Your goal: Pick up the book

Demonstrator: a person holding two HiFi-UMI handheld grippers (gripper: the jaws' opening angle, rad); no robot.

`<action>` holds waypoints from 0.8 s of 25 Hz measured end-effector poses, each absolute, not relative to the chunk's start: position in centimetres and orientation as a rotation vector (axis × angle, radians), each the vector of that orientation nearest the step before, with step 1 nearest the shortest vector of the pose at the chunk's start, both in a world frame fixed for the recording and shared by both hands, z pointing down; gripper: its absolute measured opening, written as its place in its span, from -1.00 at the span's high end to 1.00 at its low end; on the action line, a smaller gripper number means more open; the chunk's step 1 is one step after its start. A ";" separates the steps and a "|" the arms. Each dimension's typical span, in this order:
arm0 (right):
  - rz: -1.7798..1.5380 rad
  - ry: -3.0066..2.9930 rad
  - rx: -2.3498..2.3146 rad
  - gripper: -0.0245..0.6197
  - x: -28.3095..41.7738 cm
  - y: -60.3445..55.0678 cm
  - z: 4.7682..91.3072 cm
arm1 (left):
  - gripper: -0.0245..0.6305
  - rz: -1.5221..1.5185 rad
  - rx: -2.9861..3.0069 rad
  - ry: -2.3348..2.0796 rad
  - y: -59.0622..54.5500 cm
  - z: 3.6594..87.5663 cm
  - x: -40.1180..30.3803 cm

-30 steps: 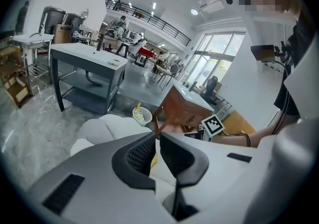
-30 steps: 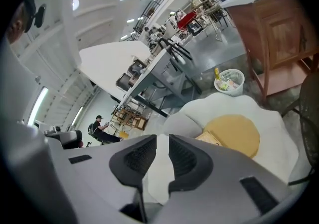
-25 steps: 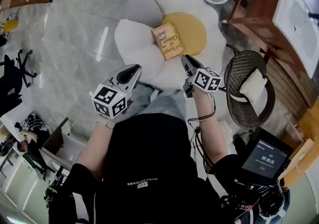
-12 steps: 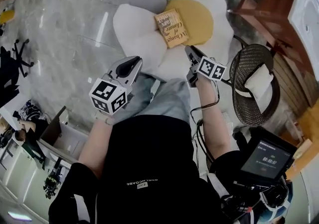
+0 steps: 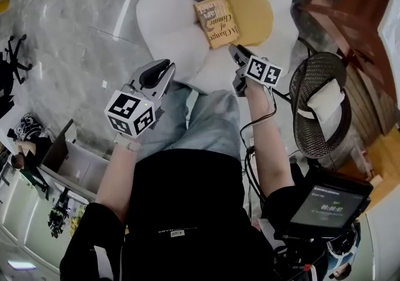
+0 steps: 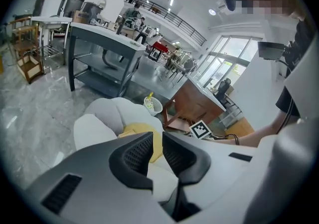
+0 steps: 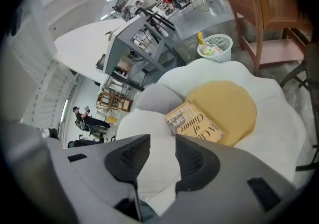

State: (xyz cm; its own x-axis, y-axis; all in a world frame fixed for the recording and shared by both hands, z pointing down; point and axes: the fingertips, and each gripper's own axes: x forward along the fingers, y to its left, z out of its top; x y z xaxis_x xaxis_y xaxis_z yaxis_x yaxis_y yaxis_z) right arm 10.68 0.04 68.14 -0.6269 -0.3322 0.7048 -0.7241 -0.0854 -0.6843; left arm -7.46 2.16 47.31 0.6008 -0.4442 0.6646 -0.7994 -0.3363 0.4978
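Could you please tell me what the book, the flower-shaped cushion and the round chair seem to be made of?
The book: paper, likely a matte paperback; tan printed cover without glare.
The flower-shaped cushion: soft fabric, probably plush over stuffing; rounded puffy petals, no shine.
The round chair: dark wicker or rattan-style weave; an open mesh pattern shows.

I see a white flower-shaped cushion (image 5: 169,30) with yellow centre, a dark wicker chair (image 5: 312,139) at right, a white mesh basket (image 7: 223,51) beyond.

A book (image 5: 217,21) lies on a white flower-shaped cushion (image 5: 169,30), far from the person. Nearer, the left gripper (image 5: 165,69) and right gripper (image 5: 233,52) point toward it, their jaws just opening with nothing between them. A wicker chair (image 5: 319,111) stands at right.
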 end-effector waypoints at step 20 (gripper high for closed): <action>1.804 -1.719 1.131 0.21 9.6 -0.1 77.7 | 0.71 0.552 1.926 -0.956 2.4 53.5 -8.2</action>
